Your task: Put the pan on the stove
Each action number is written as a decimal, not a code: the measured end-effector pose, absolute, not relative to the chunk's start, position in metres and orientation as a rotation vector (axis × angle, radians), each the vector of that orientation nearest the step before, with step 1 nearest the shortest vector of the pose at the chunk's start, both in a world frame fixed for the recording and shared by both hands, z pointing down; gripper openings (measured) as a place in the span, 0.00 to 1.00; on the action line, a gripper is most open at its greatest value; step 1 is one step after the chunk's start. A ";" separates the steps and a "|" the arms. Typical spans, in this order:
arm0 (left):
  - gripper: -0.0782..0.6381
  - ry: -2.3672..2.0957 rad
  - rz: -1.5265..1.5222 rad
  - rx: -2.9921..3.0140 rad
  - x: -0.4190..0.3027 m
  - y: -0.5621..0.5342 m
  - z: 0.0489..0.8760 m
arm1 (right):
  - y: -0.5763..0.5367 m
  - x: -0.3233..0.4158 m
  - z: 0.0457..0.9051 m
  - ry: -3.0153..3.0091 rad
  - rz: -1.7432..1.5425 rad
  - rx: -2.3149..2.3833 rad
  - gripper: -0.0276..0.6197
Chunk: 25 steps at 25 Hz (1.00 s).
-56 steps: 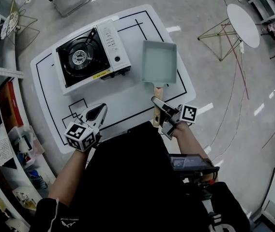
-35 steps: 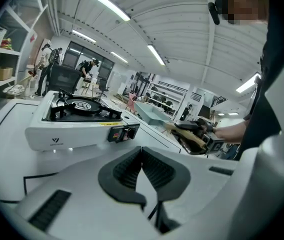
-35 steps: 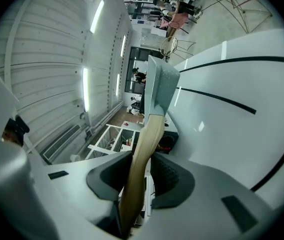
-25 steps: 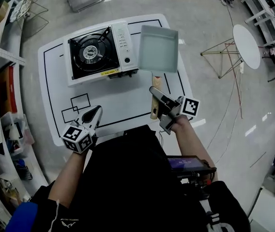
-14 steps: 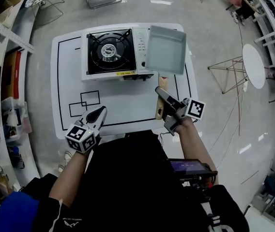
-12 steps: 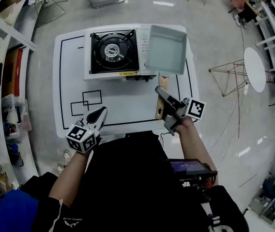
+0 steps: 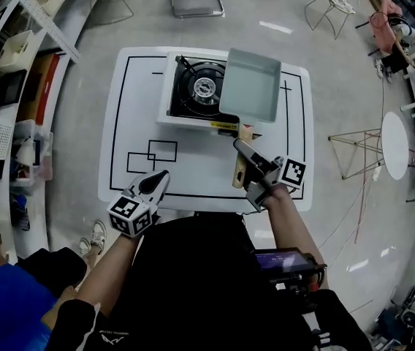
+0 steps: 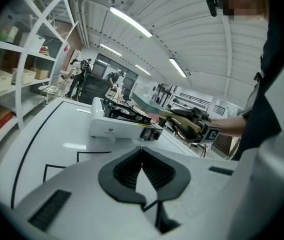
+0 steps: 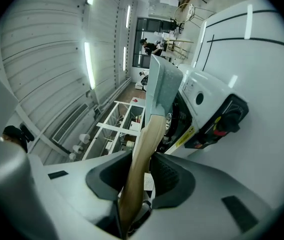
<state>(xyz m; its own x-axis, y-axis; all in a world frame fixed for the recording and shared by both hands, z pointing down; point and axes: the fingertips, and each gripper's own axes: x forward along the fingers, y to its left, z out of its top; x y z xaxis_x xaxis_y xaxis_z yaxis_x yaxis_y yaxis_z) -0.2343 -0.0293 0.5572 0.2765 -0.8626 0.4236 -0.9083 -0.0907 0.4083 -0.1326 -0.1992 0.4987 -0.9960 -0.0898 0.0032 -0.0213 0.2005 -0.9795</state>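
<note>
So the right gripper (image 7: 242, 151) has its fingers clamped on the wooden handle (image 9: 144, 154) — the pan (image 7: 250, 85) is held over the stove (image 7: 193, 93), right side. The left gripper (image 7: 160, 179) has its fingers together, empty, near the surface (image 7: 134, 115) front edge.

Grey square pan (image 7: 250, 85), wooden-handled, hangs over right side of white stove (image 7: 193, 91).

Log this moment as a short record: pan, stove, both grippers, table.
pan: grey, square, held in the air over the stove's right side, not set down
stove: on the table, burner in view left of the pan
right gripper: shut on the pan's wooden handle
left gripper: shut, empty, by the table's near edge
table: white, black outlines
</note>
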 end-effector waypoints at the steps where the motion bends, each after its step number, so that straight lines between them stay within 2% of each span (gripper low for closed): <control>1: 0.12 -1.599 0.083 1.944 -0.237 -0.027 0.558 | -0.197 -0.139 0.500 2.396 -1.958 -0.096 0.25; 11: 0.12 -1.713 0.046 1.826 -0.263 0.009 0.565 | -0.183 -0.195 0.512 2.412 -2.038 0.015 0.26; 25: 0.12 -1.803 -0.003 1.741 -0.268 0.031 0.560 | -0.176 -0.219 0.519 2.426 -2.096 0.054 0.26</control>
<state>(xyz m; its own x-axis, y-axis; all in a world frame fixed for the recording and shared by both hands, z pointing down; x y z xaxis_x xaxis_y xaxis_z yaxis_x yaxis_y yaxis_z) -0.2676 0.0315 0.5597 0.0661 -0.9026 0.4254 -0.9014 0.1288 0.4134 -0.2188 -0.1757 0.5195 -0.9973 0.0677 0.0271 -0.0170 0.1458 -0.9892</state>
